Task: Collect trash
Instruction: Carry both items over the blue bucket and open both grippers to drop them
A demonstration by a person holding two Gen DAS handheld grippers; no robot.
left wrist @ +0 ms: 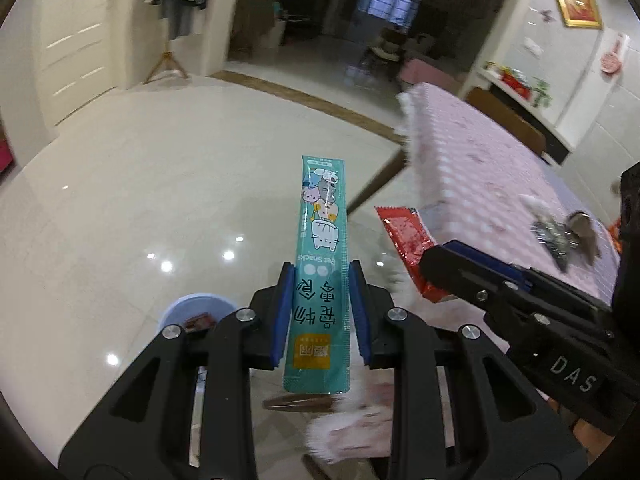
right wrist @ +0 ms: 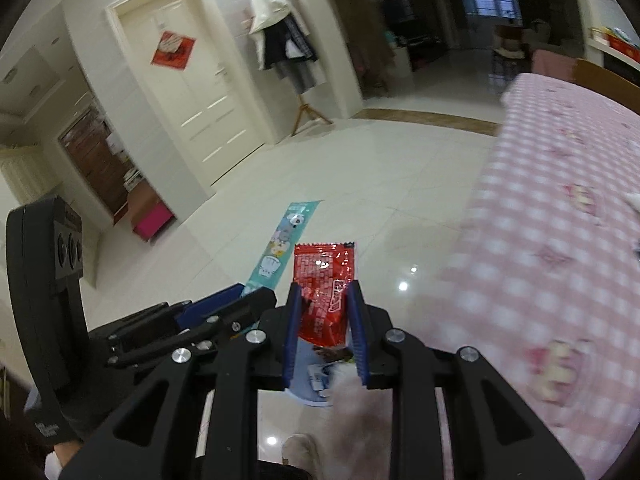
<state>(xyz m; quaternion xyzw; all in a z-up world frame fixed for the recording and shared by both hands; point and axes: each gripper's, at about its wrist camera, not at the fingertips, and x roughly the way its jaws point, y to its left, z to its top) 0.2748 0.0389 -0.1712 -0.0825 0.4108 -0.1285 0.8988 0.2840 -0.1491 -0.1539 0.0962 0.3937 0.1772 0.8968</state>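
Squeezed shut on both sides, each pair of jaws. Left gripper (left wrist: 320, 312) pinched a long teal pet snack wrapper (left wrist: 322, 248) near its lower end, pointed straight out ahead over the floor (left wrist: 140, 184). Down low on the left, a light blue bin (left wrist: 192, 308), with a dark brown scrap inside, maybe a wrapper. Probably held up there to be dropped in the bin. Right gripper (right wrist: 324, 320) clamped a red snack packet (right wrist: 324, 280), just beside the teal one. Over on the right, more scraps (left wrist: 560, 232) left on the pink checked tablecloth (left wrist: 480, 168).
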